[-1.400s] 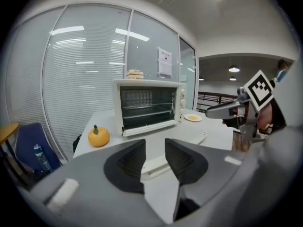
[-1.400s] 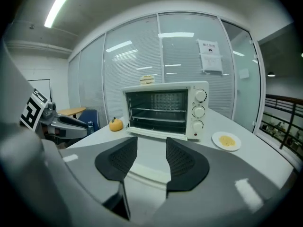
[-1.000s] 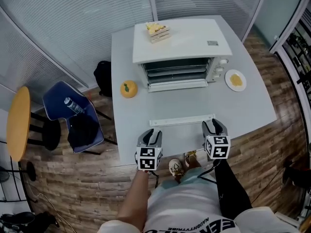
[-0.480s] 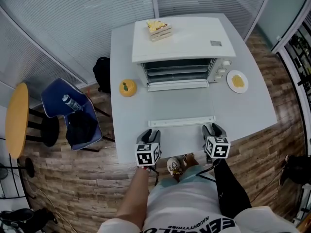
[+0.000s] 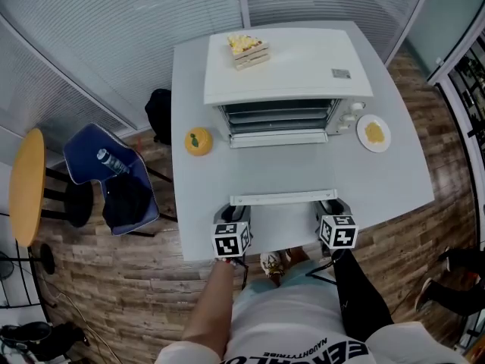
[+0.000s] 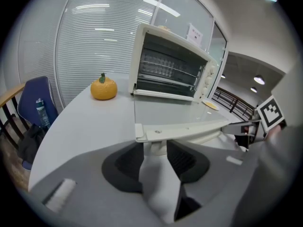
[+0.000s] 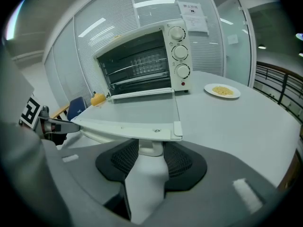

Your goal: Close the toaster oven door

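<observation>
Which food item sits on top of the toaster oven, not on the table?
The layered cake slice, on the toaster oven roof. The orange and the plate both rest on the table.

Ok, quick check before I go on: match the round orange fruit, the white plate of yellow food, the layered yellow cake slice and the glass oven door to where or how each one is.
Things:
1. round orange fruit
2. white plate of yellow food
3. layered yellow cake slice
4. glass oven door

Places or states:
A. on top of the white toaster oven
B. folded down flat, open
C. on the grey table, beside the oven's knobs
D. on the table at the oven's other side, toward the blue chair

Pairs: 1-D, 2-C, 3-A, 4-B.
</observation>
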Demonstrator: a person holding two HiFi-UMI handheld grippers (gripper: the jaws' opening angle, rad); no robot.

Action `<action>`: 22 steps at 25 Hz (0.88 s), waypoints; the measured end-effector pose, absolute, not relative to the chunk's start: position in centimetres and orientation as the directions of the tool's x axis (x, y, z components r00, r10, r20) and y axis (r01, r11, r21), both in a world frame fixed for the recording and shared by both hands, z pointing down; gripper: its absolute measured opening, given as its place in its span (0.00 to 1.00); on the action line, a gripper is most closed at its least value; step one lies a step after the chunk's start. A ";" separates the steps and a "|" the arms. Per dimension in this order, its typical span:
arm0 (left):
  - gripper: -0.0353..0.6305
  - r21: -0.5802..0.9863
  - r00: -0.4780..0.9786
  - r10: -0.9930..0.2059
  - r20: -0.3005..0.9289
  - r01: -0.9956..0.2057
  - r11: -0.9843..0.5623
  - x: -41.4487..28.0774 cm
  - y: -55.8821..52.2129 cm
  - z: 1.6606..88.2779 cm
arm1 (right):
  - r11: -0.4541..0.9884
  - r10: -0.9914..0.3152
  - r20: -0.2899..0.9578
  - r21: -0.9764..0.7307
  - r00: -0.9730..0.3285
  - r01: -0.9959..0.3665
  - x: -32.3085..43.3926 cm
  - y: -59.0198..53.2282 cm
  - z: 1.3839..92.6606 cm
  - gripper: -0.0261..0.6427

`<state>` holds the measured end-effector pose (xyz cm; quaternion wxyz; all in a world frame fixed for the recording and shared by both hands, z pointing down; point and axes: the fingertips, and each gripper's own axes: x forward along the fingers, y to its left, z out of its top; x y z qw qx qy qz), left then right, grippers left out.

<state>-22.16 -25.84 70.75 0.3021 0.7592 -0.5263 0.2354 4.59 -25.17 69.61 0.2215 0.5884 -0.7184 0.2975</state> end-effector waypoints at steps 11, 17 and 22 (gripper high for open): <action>0.26 0.133 0.283 -0.707 0.648 -0.956 -0.260 -22.2 -26.2 69.6 | 0.122 -0.747 0.633 -0.166 -0.201 -0.978 5.4 -25.4 68.3 0.17; 0.26 0.099 0.275 -0.726 0.630 -0.956 -0.277 -22.1 -26.3 67.8 | 0.129 -0.781 0.594 -0.145 -0.191 -0.981 5.3 -25.4 66.5 0.17; 0.26 0.051 0.246 -0.768 0.591 -0.962 -0.269 -22.2 -26.9 65.8 | 0.157 -0.816 0.546 -0.109 -0.191 -0.982 5.1 -25.6 64.7 0.17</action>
